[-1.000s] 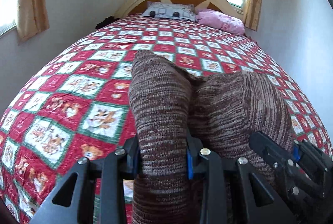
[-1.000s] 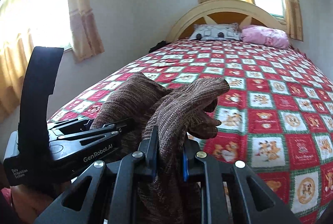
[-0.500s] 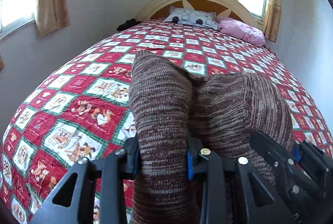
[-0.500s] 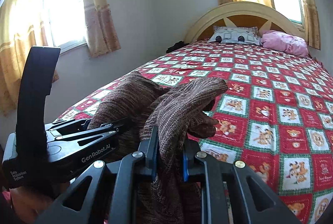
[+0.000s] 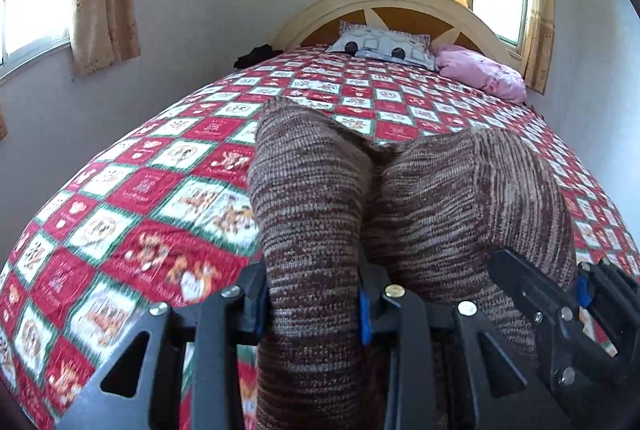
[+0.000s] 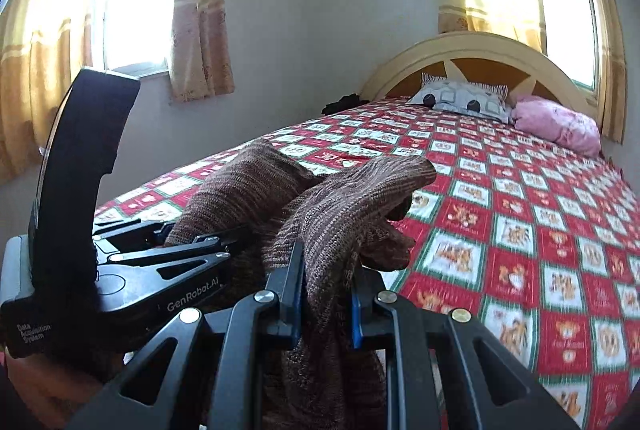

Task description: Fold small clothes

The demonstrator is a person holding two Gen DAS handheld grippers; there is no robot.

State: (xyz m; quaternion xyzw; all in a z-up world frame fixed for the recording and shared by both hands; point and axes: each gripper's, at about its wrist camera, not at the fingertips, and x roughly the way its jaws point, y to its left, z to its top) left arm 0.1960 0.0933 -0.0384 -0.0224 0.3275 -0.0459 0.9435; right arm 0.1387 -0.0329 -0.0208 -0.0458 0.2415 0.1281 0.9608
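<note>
A brown striped knit garment [image 5: 440,198] hangs between both grippers above the bed. My left gripper [image 5: 312,306] is shut on one bunched edge of it. My right gripper [image 6: 326,294] is shut on another edge of the knit garment [image 6: 352,202], whose loose end droops forward past the jaws. The right gripper also shows at the lower right of the left wrist view [image 5: 568,314], and the left gripper sits close on the left in the right wrist view [image 6: 160,270]. The lower part of the garment hangs out of sight below the fingers.
The bed has a red, white and green patterned cover [image 5: 168,190]. A grey patterned pillow [image 5: 384,46] and a pink pillow [image 5: 480,74] lie by the cream headboard [image 6: 476,50]. A dark item [image 5: 256,54] lies at the far left corner. Curtained windows flank the bed.
Both grippers have tilted upward with the garment still held, so more wall, windows and headboard show. The grips and the garment's shape are unchanged.
</note>
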